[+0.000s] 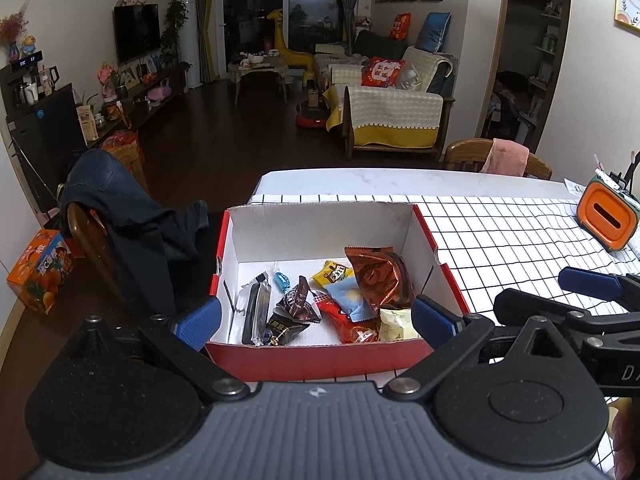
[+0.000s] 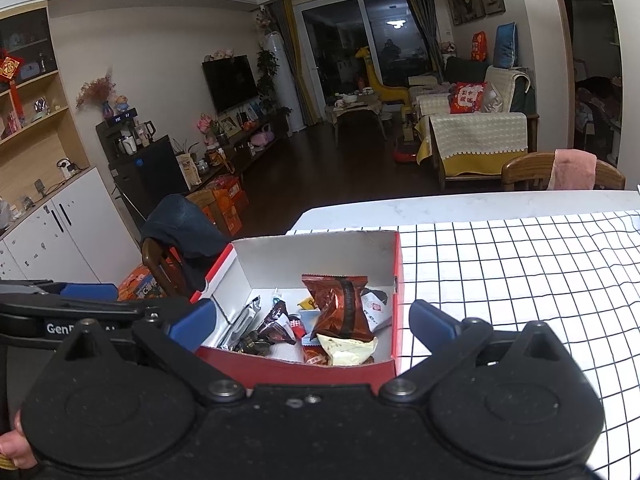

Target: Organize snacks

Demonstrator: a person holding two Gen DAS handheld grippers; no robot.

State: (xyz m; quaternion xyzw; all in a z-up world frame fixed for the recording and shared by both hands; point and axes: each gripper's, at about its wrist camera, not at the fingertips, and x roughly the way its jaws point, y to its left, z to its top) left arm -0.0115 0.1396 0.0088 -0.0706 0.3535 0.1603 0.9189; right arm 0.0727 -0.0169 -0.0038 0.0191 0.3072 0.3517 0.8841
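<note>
A red cardboard box with a white inside stands on the gridded tablecloth at the table's left edge; it also shows in the right wrist view. It holds several wrapped snacks: a copper-brown packet, a black stick pack, a dark brown packet, a yellow one, a red one and a cream one. My left gripper is open and empty, just before the box's near wall. My right gripper is open and empty, beside it.
An orange and green holder stands on the table at the far right. A wooden chair draped with dark clothes stands left of the table. Another chair with a pink cloth stands at the far side. An orange carton sits on the floor.
</note>
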